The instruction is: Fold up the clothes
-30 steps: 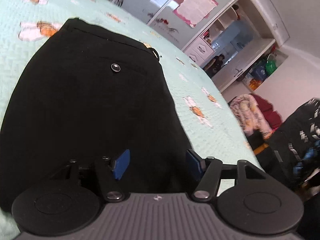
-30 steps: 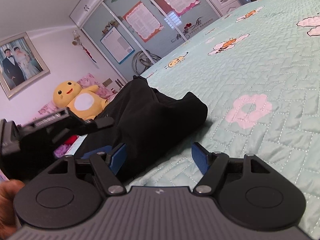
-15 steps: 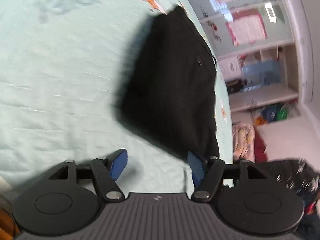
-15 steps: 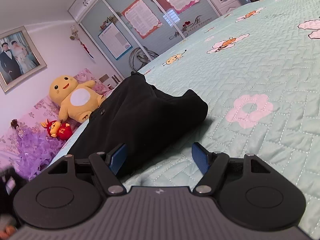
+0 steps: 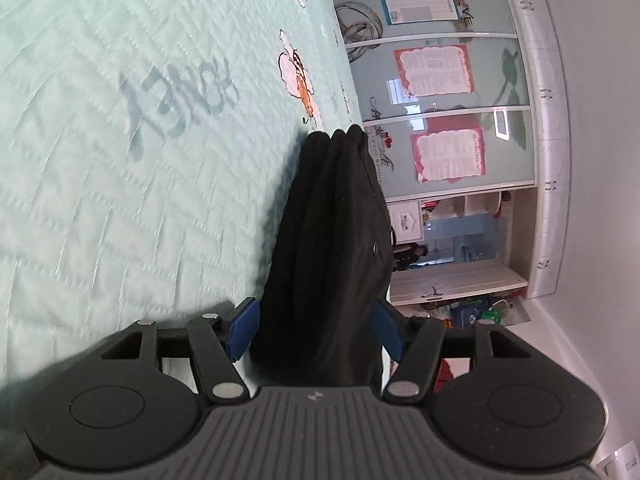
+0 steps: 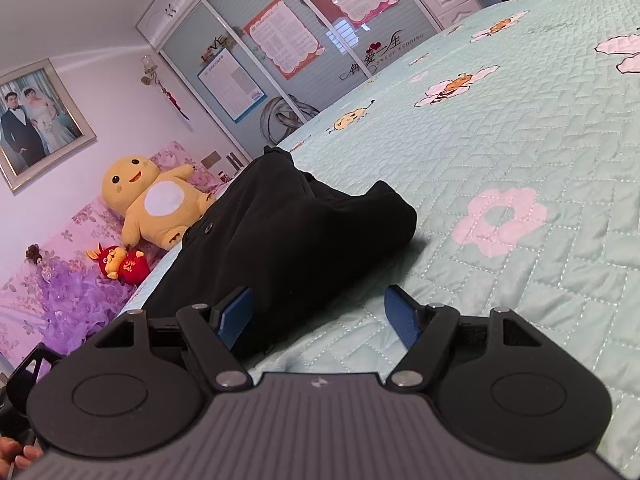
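Folded black trousers point(image 6: 288, 232), lying on a mint-green quilted bedspread point(image 6: 520, 140) near the bed's edge. Stacked in several layers, with a small button showing on the top layer.

In the left wrist view, rolled sideways: the same trousers point(image 5: 336, 240) seen edge-on, layers visible as ridges, running between the blue pads point(image 5: 244, 330) of the left tongs point(image 5: 314, 330). Jaws opening, set to either side of the stack; pressing on the cloth or not, cannot tell.

In the right wrist view: right tongs point(image 6: 320, 318) low over the bedspread, jaws opening and wide apart. Left pad just over the near corner of the trousers, right pad over bare bedspread; nothing gripped.

Beyond: a yellow plush toy point(image 6: 156, 204) and a small red plush point(image 6: 120, 266) at the bedside, a framed photo point(image 6: 36, 124) on the wall, and glass wardrobe doors point(image 6: 304, 40) with posters.
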Available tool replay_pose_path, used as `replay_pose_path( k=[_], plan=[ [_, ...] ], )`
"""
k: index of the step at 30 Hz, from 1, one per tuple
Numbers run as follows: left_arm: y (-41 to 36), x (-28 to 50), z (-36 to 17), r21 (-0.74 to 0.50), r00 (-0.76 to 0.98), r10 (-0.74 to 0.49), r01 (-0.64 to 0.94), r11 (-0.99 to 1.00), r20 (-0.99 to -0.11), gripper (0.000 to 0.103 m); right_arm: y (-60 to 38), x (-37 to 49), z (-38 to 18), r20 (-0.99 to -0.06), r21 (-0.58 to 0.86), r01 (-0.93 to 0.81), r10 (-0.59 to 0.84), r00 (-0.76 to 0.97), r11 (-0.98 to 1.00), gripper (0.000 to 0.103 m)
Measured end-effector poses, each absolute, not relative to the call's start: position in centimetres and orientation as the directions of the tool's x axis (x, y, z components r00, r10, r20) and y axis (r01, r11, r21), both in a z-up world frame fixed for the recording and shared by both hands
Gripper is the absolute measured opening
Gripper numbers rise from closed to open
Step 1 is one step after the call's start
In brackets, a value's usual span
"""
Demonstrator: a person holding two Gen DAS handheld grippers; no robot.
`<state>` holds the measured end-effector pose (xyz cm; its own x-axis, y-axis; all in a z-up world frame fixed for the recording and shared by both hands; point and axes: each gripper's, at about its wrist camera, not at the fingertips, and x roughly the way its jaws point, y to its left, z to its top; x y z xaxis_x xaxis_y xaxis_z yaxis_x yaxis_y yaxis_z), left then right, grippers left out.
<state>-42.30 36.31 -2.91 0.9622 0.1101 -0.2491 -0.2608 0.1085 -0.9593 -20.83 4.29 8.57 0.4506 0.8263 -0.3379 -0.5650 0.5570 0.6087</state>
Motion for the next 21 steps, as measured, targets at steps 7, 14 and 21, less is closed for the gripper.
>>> replay_pose_path(
  k=[7, 14, 21],
  plan=[
    [37.5, -41.6, -2.6, -0.950, 0.963, 0.027, -0.268, 0.163, -0.267, 0.074, 3.9, -19.8, 9.8, -0.361, 0.712, -0.485, 0.857, 0.368, 0.508, 0.082],
    [38.0, -38.5, -2.9, -0.944, 0.966, -0.020, -0.247, 0.219, -0.258, 0.081, 2.1, -16.6, 10.4, -0.425, 0.797, -0.284, 0.829, 0.362, 0.533, 0.084],
    [38.6, -36.0, -3.0, -0.954, 0.978, -0.048, -0.184, 0.238, -0.201, 0.100, 6.1, -12.9, 9.4, -0.416, 0.839, -0.291, 0.886, 0.203, 0.461, 0.088]
  ],
)
